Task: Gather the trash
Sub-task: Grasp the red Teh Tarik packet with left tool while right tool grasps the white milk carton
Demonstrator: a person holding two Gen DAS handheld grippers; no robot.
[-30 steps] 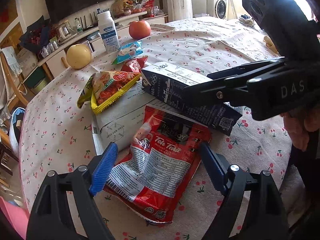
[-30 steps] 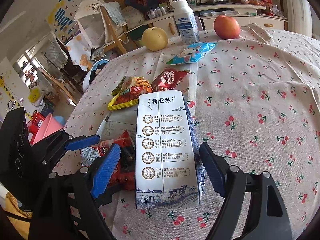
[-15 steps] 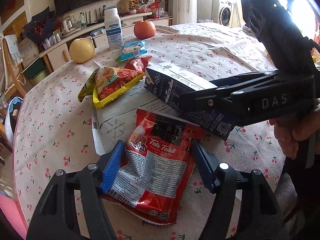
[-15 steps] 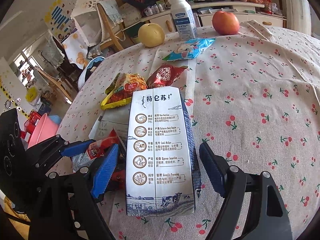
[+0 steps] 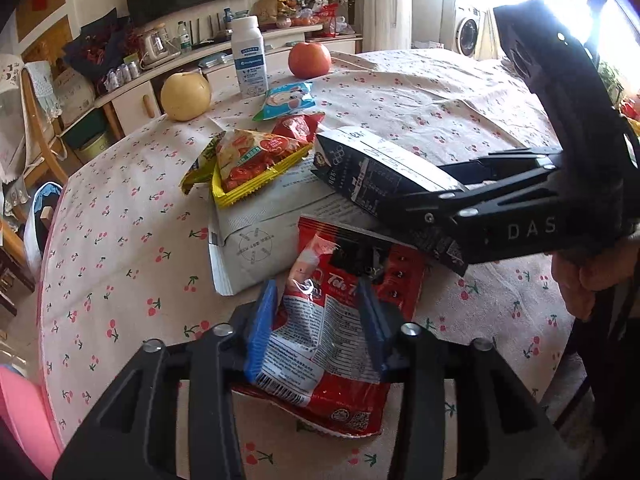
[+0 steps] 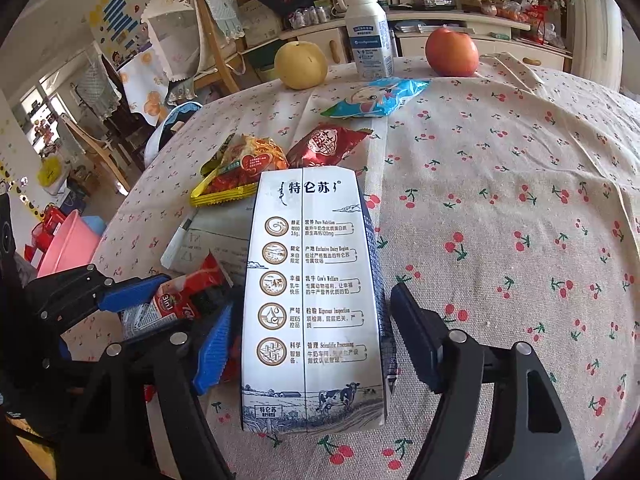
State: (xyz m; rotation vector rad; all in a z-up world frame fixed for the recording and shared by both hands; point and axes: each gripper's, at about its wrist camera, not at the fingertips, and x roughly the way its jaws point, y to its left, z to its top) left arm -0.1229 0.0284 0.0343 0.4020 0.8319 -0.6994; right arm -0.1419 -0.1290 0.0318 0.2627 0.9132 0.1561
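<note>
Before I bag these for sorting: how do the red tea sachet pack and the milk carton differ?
1. The red tea pack is a soft, crumpled foil pouch; the milk carton is a stiff box.
2. The left hand-held gripper is closing and already creases the pack; the right hand-held gripper is closing round the carton, its pads apparently not yet pressing.
Both lie flat on the cherry-print tablecloth.

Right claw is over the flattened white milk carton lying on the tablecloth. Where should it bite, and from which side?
Grip the flattened white milk carton across its two long edges, near the bottom end closest to the camera, coming down from above. It lies flat and lengthwise between the closing right claw pads, not yet pressed. Its red packet neighbour sits just left, so stay narrow.
</note>
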